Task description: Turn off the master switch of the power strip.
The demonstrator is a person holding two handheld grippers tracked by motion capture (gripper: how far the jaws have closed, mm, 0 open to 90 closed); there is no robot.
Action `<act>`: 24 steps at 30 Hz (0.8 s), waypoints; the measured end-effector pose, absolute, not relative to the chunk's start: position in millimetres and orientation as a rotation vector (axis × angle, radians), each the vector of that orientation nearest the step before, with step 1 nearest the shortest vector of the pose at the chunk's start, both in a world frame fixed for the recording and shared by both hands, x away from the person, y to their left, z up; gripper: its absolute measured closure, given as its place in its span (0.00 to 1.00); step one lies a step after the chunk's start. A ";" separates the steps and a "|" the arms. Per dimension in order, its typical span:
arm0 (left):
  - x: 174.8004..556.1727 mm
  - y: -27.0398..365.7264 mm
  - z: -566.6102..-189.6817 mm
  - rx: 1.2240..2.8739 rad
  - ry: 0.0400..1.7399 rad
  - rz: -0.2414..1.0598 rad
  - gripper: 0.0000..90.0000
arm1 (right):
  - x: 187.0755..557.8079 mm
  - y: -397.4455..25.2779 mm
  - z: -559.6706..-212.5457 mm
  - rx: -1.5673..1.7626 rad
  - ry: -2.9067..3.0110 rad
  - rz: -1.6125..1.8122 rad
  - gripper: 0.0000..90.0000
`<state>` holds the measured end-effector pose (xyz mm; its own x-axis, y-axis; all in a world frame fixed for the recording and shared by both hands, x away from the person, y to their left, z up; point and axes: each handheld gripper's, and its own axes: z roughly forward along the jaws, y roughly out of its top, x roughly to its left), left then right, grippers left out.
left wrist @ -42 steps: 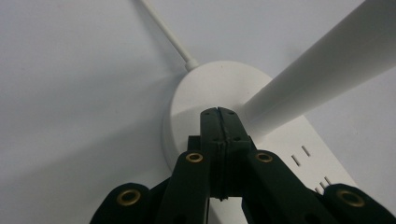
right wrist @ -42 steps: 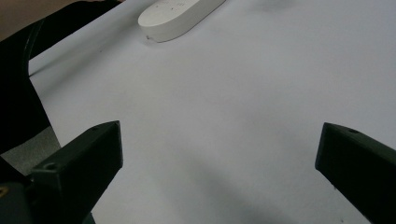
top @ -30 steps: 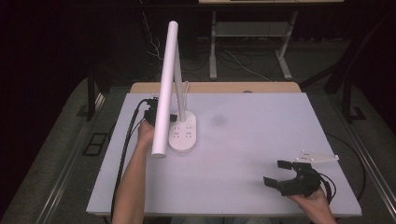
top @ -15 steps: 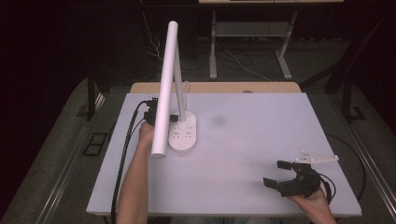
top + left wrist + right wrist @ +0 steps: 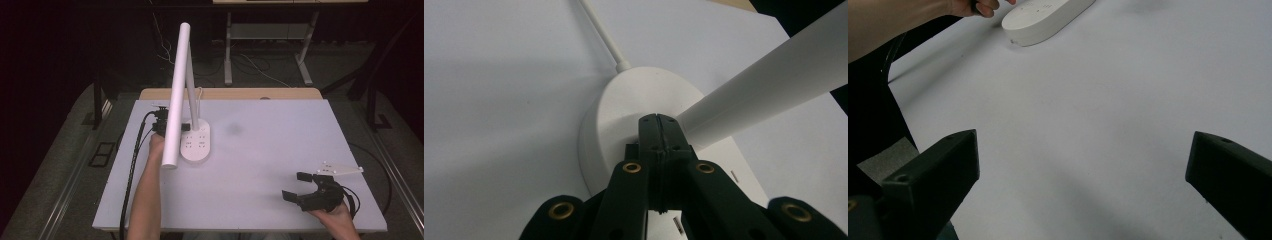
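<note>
- You are holding the left gripper (image 5: 161,120) at the lamp (image 5: 196,142), at about 9 o'clock of its base, just beside the foot of the stem.
- In the left gripper view its jaws are pressing together, tips meeting with no gap, right where the stem (image 5: 769,80) is joining the base (image 5: 624,115); the tips are lying on or just over the base, and you are gripping nothing between them.
- The lamp is sitting on the table (image 5: 270,160) in its far-left part, around 10 o'clock from the table's middle, with the oval base lying flat.
- The stem is rising from the far end of the base, and the long white head (image 5: 176,95) is slanting down toward you, its free end hanging over the table at about 7 o'clock of the base.
- A thin white cord (image 5: 601,32) is running away from the base's far edge across the table.
- You are resting the right gripper (image 5: 301,187) near the table's near-right corner, around 4 o'clock from the middle, well apart from the lamp.
- Its jaws are standing wide apart, released, with bare table between them in the right gripper view.
- In that view, the base (image 5: 1045,17) is lying at about 11 o'clock, with your left hand (image 5: 979,7) just beside it.
</note>
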<state>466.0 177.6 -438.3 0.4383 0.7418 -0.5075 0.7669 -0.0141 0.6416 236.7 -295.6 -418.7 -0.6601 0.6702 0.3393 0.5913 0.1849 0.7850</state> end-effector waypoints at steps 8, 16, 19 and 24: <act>467.1 178.9 -438.1 1.710 1.353 -0.081 1.00 | 237.4 -293.7 -419.7 1.256 2.366 1.485 0.00; 466.8 178.7 -434.4 1.684 1.381 -0.065 1.00 | 237.6 -295.5 -419.8 1.265 2.355 1.493 0.00; 466.0 180.2 -433.0 1.651 1.382 -0.049 1.00 | 237.7 -295.1 -419.8 1.268 2.351 1.496 0.00; 463.4 185.2 -423.2 1.618 1.354 -0.031 1.00 | 239.0 -297.2 -420.5 1.274 2.347 1.493 0.00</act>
<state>463.4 185.2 -423.2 0.3765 0.7320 -0.5678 0.7574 0.1096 0.6437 239.0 -297.2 -420.5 -0.6506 0.6778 0.3426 0.5976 0.1784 0.7817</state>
